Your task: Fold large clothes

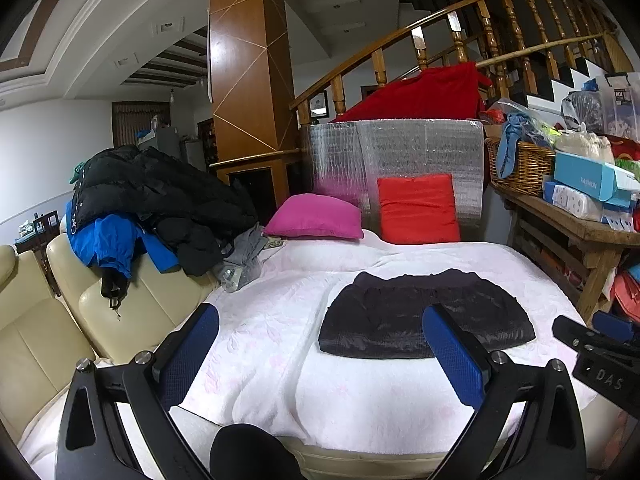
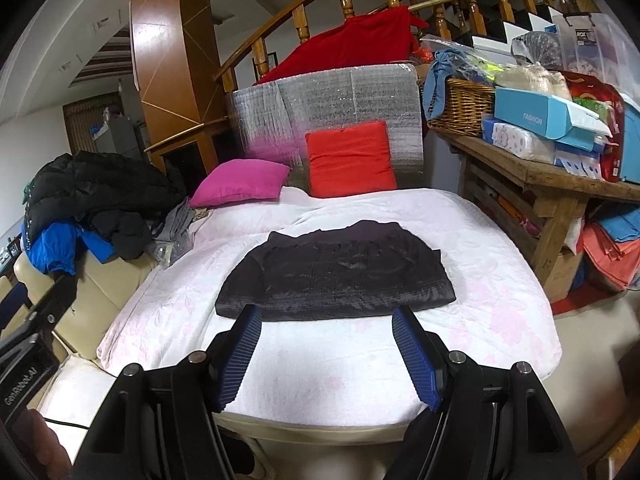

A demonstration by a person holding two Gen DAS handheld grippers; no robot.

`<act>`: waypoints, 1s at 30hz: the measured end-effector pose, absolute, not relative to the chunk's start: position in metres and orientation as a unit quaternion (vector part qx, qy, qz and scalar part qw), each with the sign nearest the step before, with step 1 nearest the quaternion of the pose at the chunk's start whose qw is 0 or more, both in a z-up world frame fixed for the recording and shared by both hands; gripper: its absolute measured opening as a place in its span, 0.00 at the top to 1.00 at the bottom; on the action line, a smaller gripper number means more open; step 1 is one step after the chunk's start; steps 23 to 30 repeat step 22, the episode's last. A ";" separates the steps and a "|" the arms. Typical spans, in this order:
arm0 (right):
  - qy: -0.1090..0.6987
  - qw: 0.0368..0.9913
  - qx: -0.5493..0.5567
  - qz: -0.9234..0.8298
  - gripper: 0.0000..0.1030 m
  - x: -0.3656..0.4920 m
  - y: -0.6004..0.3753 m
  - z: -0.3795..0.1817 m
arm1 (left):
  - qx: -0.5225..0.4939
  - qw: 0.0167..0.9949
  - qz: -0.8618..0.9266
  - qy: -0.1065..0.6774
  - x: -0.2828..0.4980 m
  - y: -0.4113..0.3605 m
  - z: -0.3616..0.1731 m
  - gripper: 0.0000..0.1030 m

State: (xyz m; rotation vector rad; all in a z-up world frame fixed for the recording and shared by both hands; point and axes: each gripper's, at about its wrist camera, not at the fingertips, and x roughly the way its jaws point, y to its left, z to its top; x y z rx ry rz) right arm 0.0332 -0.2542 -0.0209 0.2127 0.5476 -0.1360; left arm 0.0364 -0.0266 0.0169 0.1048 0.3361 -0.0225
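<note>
Light: bright, even, indoor
Glare: sheen on wooden pillar (image 1: 244,60) and silver foil mat (image 2: 328,100)
Edges: strong fisheye bending, black corners
Focus: sharp

Two cushions (pink (image 2: 240,183), red (image 2: 350,160)); one folded garment (image 2: 336,276); one basket (image 2: 460,106).

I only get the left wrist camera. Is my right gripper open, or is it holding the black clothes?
Observer: Open. The right gripper holds nothing; its fingers are spread, tips at the front edge of the folded black garment.
Child: Part of that edge is hidden for me. Is it neat?
Observer: Yes. The right wrist view shows the whole edge, one fairly straight line on the white blanket.
</note>
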 end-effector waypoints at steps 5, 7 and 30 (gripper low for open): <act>0.275 0.954 0.100 -0.066 0.30 0.040 -0.249 -0.024 | 0.048 0.985 -0.014 0.167 0.037 -0.022 0.017 0.02; 0.276 0.954 0.097 -0.064 0.30 0.042 -0.246 -0.025 | 0.051 0.984 -0.016 0.168 0.037 -0.022 0.016 0.02; 0.281 0.954 0.081 -0.070 0.30 0.064 -0.238 -0.026 | 0.040 0.984 -0.034 0.172 0.053 -0.019 0.016 0.01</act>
